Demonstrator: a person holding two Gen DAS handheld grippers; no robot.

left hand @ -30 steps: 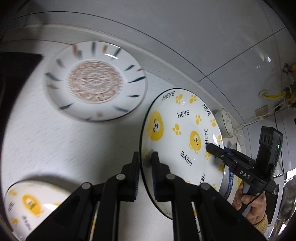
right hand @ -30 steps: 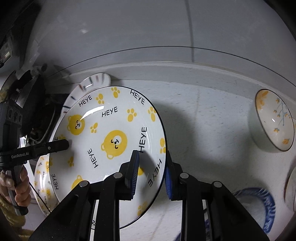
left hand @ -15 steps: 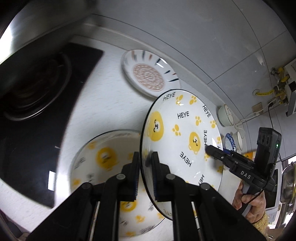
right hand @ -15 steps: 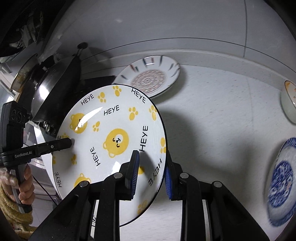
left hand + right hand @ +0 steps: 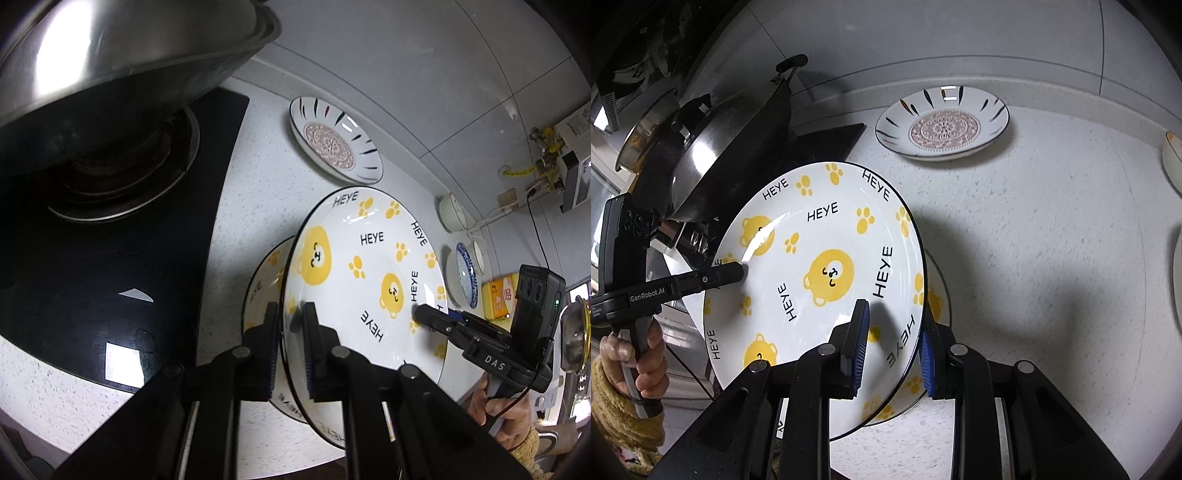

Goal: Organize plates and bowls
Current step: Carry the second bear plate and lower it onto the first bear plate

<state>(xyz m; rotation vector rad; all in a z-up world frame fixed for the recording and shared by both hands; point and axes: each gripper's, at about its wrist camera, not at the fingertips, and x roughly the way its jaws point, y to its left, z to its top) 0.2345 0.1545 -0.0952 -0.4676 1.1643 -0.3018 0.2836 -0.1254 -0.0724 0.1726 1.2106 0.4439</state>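
Observation:
A white plate (image 5: 369, 280) with yellow bears, paw prints and "HEYE" lettering hangs tilted above the counter. My left gripper (image 5: 290, 317) is shut on its left rim. My right gripper (image 5: 892, 343) is shut on the opposite rim of the same plate (image 5: 831, 273). Each view shows the other gripper across the plate: the right one (image 5: 424, 315) and the left one (image 5: 738, 273), each held by a hand. A matching bear plate (image 5: 262, 273) lies flat on the counter right beneath the held one, mostly hidden; its edge (image 5: 936, 306) shows past the right rim.
A striped plate (image 5: 942, 125) with a pink mandala centre sits by the back wall. On the left, a black stove (image 5: 110, 221) carries a steel wok (image 5: 110, 55). A small bowl (image 5: 452, 218) and a blue patterned plate (image 5: 465, 273) stand further right. The speckled counter (image 5: 1052, 258) stretches right.
Both grippers have carried the bear plate sideways towards the stove. The matching plate now lies under it, and the striped plate has fallen behind. Both grips are unchanged.

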